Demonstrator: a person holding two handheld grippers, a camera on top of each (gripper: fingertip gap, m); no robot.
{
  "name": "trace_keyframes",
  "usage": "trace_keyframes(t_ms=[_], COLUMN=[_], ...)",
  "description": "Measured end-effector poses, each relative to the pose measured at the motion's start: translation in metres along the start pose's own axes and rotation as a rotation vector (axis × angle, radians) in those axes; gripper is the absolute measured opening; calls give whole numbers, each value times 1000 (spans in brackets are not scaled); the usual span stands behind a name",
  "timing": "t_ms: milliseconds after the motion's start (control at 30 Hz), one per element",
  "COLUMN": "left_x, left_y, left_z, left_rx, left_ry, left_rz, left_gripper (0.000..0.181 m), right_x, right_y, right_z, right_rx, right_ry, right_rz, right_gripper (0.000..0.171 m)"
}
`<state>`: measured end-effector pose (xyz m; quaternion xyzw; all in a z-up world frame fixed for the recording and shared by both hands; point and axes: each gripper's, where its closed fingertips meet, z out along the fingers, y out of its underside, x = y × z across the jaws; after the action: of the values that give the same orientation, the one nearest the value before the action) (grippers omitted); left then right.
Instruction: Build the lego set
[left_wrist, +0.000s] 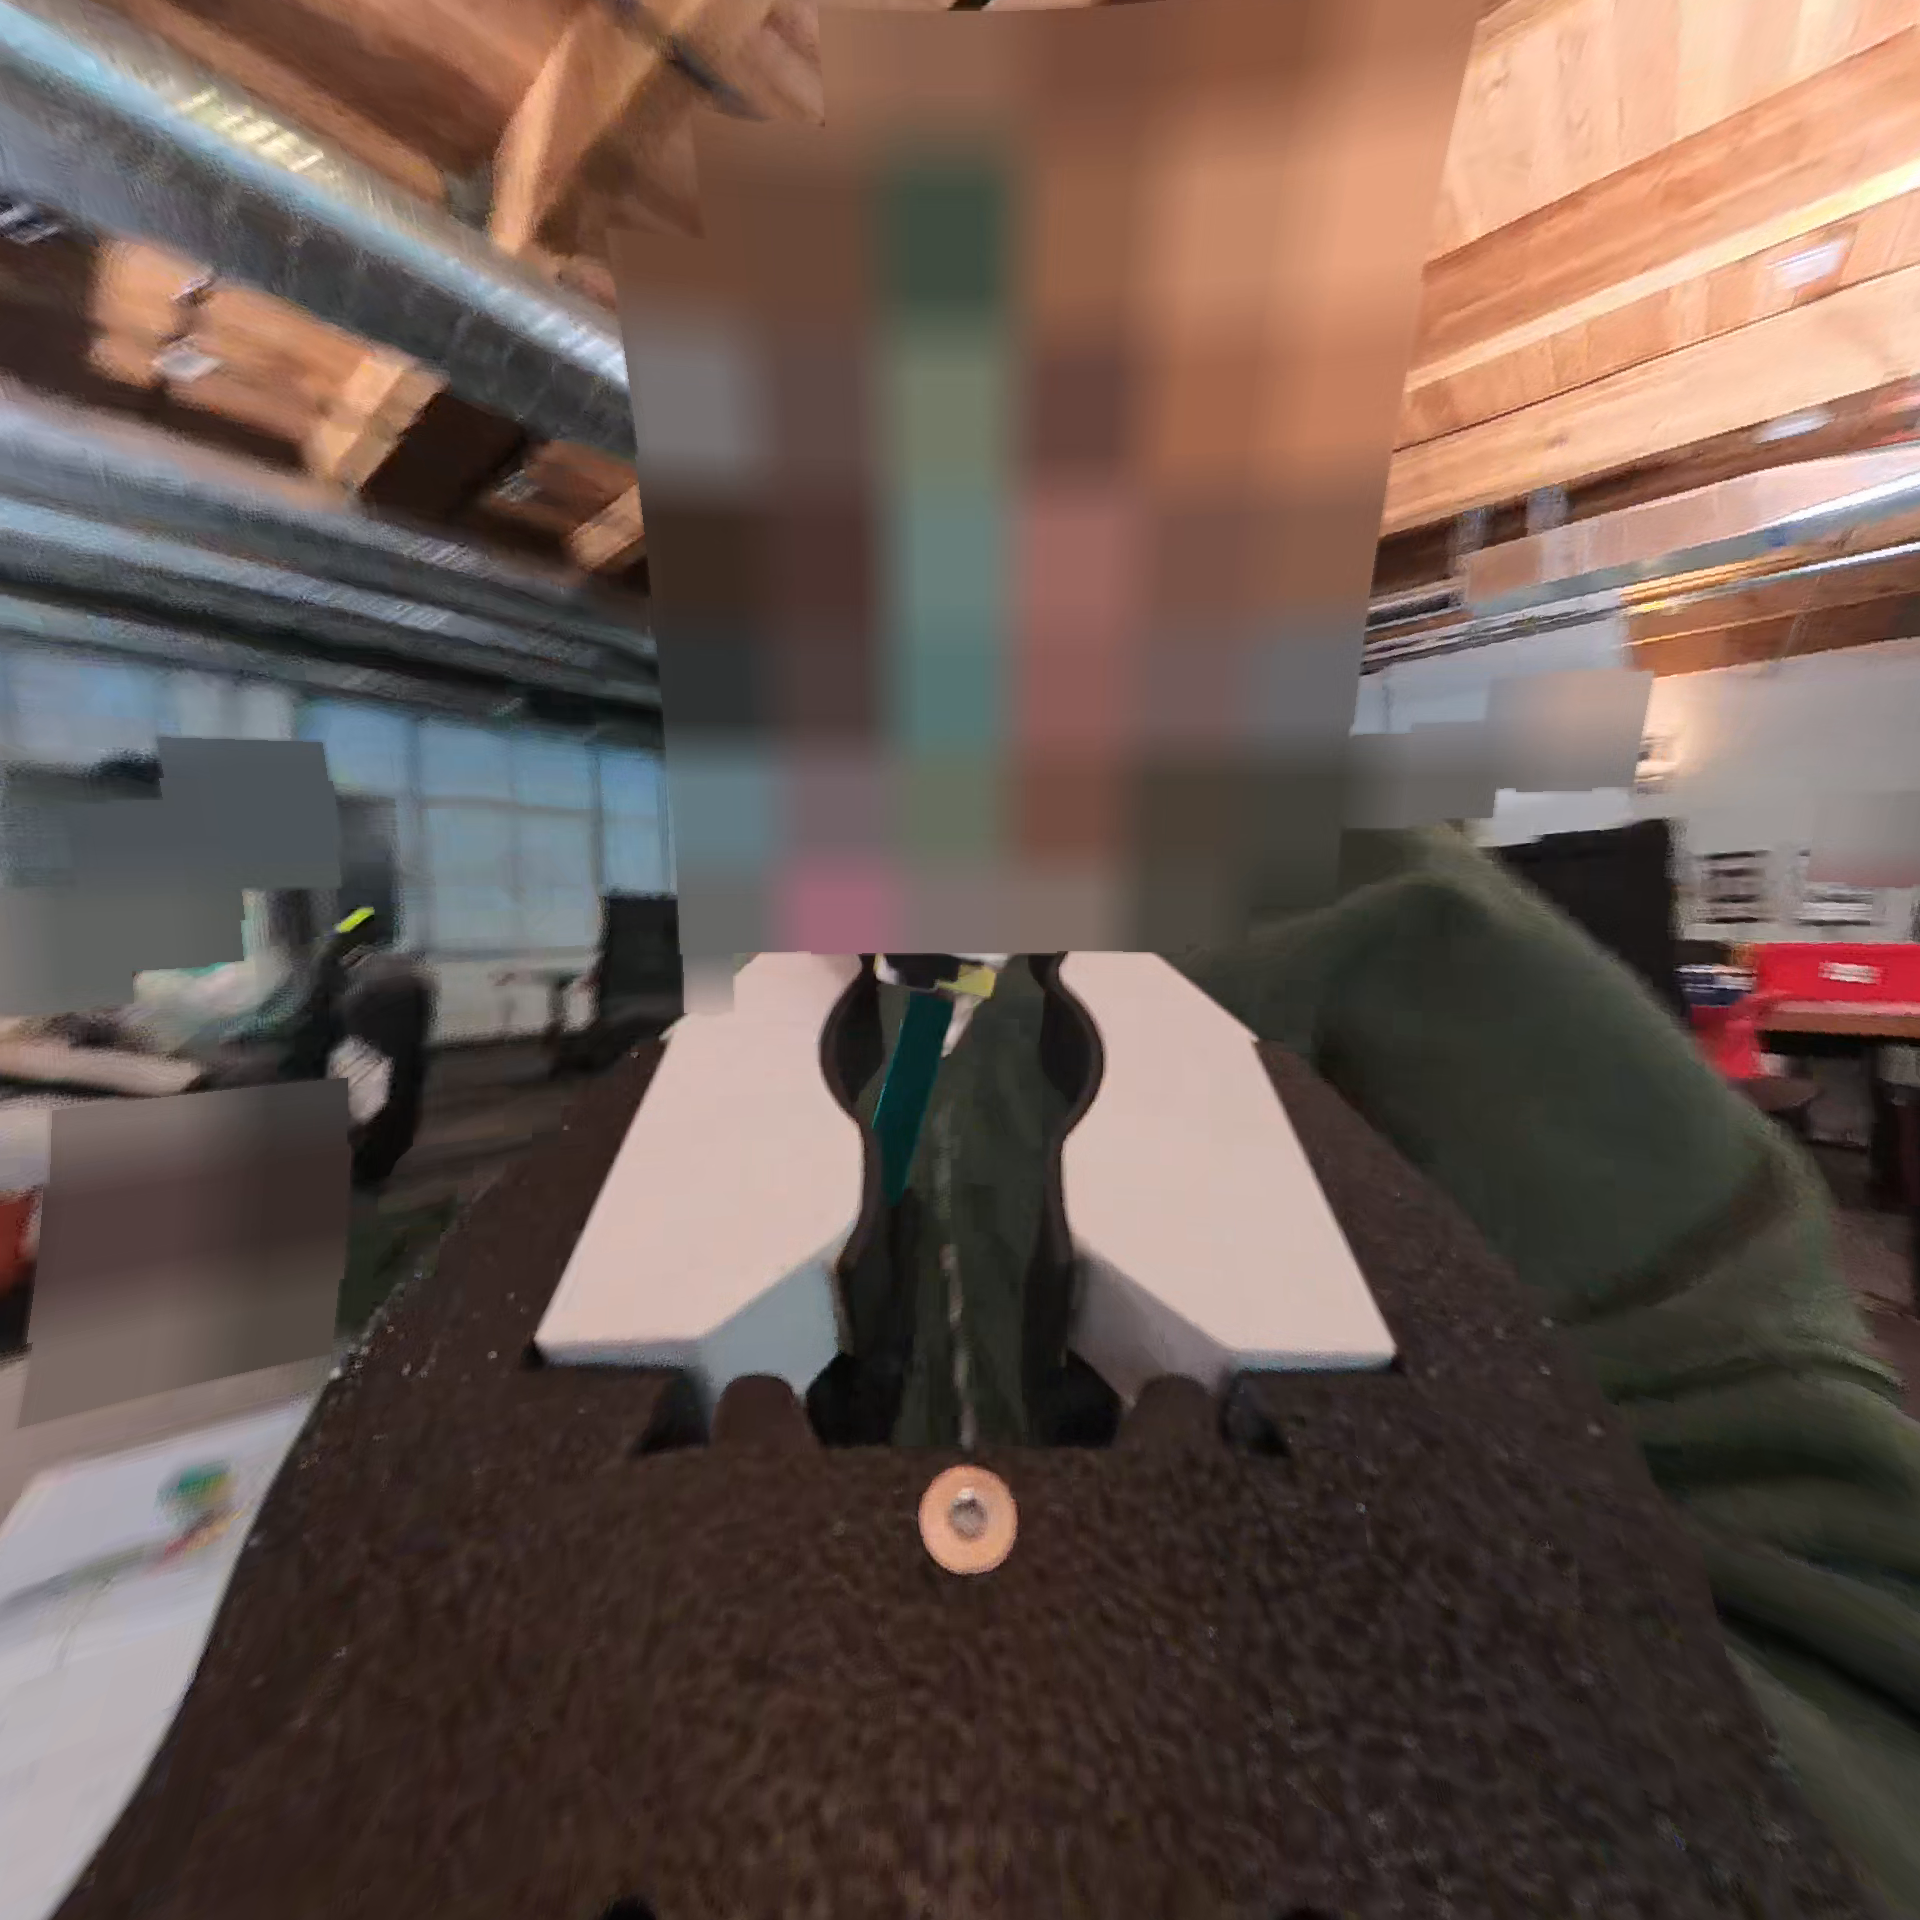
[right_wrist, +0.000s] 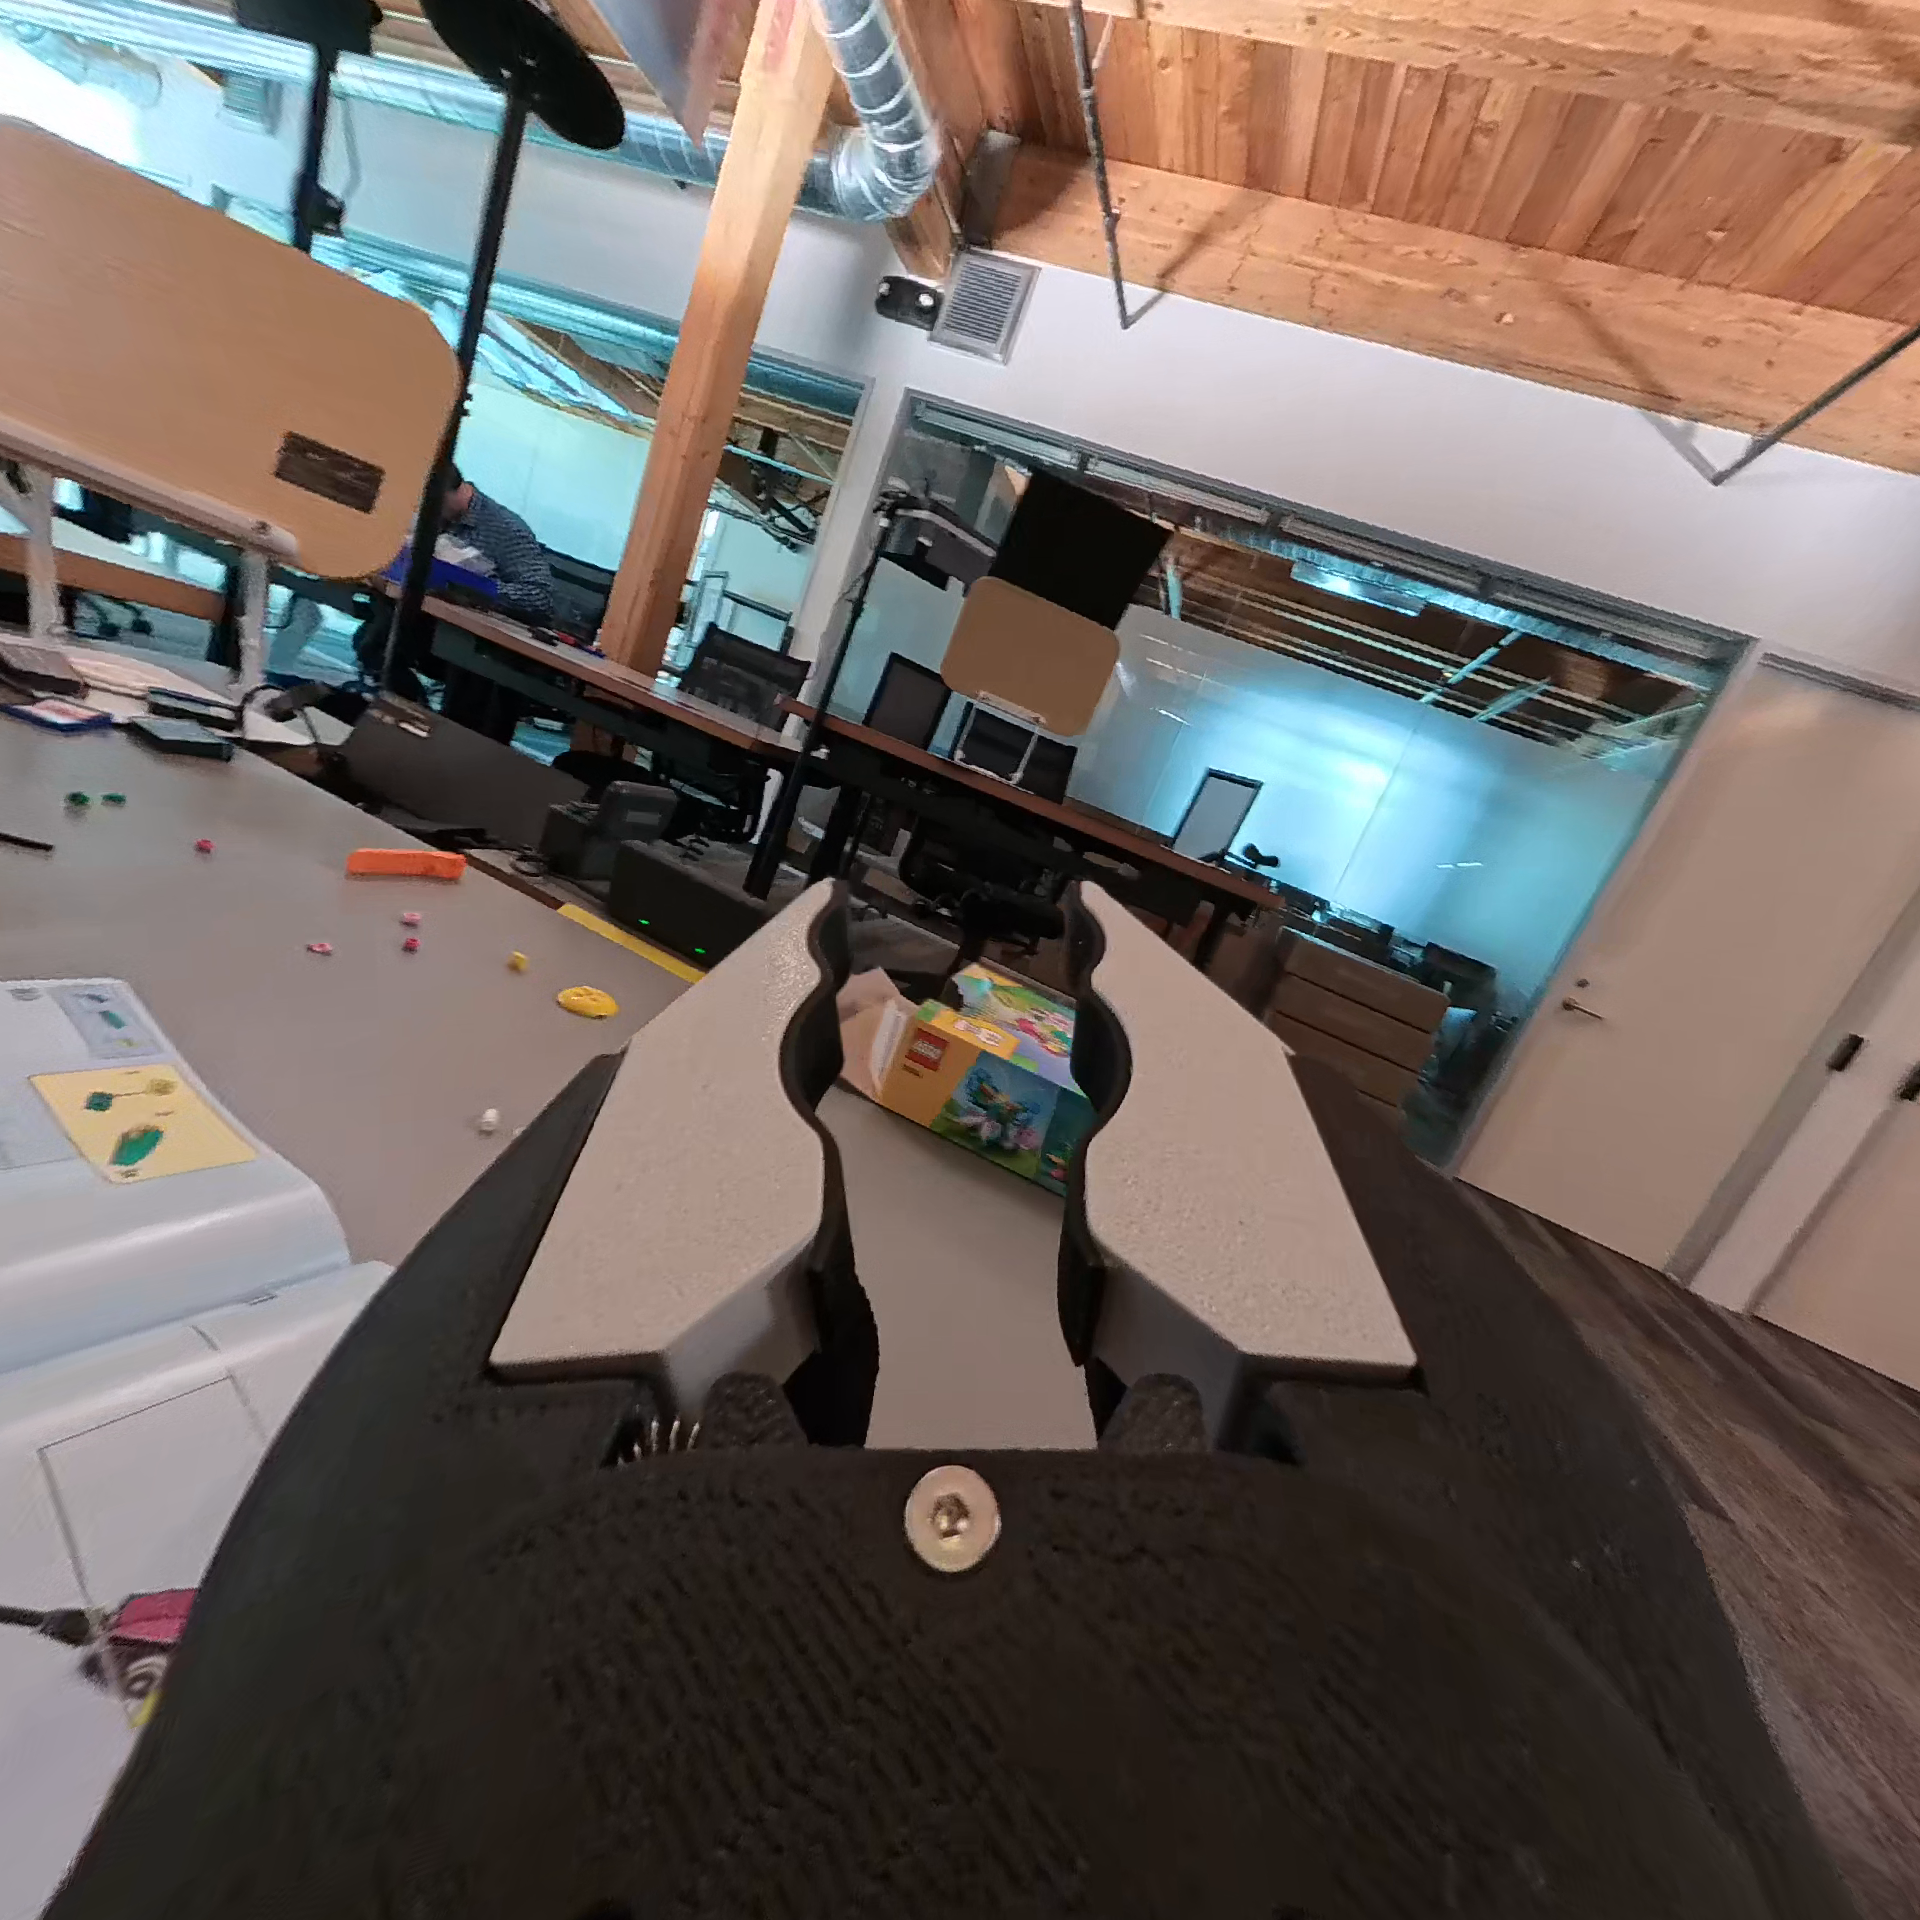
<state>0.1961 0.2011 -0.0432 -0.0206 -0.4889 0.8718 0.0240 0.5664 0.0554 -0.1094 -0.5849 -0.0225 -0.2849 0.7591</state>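
Note:
In the right wrist view my right gripper (right_wrist: 956, 914) is open and empty, held above the grey table (right_wrist: 364, 1060). The lego box (right_wrist: 987, 1091) lies on the table seen between its fingers. Loose pieces lie to the left: a yellow piece (right_wrist: 587, 1001), small pink pieces (right_wrist: 410, 920), green pieces (right_wrist: 94, 800) and a white piece (right_wrist: 488, 1120). The instruction booklet (right_wrist: 125, 1122) lies at the left. My left gripper (left_wrist: 951, 971) points up at a person in a green sweater (left_wrist: 1558, 1143). Its jaws stand apart, but its tips are covered. A teal strip (left_wrist: 909, 1081) shows between the fingers.
An orange tool (right_wrist: 405, 862) lies on the table farther back. White boxes (right_wrist: 156, 1299) stand under the booklet at the left. The table edge with yellow tape (right_wrist: 623, 940) runs just beyond the pieces. Desks and chairs (right_wrist: 935, 790) stand behind. A printed sheet (left_wrist: 135, 1527) shows at the lower left.

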Motion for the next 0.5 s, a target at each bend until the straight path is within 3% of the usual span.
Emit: trace_keyframes(t_ms=[33, 100, 200, 267, 367, 500], left_x=[-10, -26, -76, -85, -71, -38], left_y=[8, 28, 39, 42, 40, 40], left_z=[4, 12, 2, -14, -14, -4], left_rx=[-62, -198, -357, -461, -474, -451], left_ry=[-78, -217, -677, -891, -970, -919], left_rz=[2, 31, 240, 353, 455, 498], left_gripper=[23, 24, 23, 23, 23, 23], right_x=[-7, -27, -58, -75, -120, -205], right_y=[-3, -8, -15, -30, -81, -152], right_z=[1, 3, 6, 8, 7, -8], right_rx=[5, 3, 10, 27, 76, 72], right_ry=[-34, -139, -285, -359, -591, -978], right_rz=[-1, 6, 25, 69, 195, 259], right_gripper=[40, 40, 40, 40, 41, 52])
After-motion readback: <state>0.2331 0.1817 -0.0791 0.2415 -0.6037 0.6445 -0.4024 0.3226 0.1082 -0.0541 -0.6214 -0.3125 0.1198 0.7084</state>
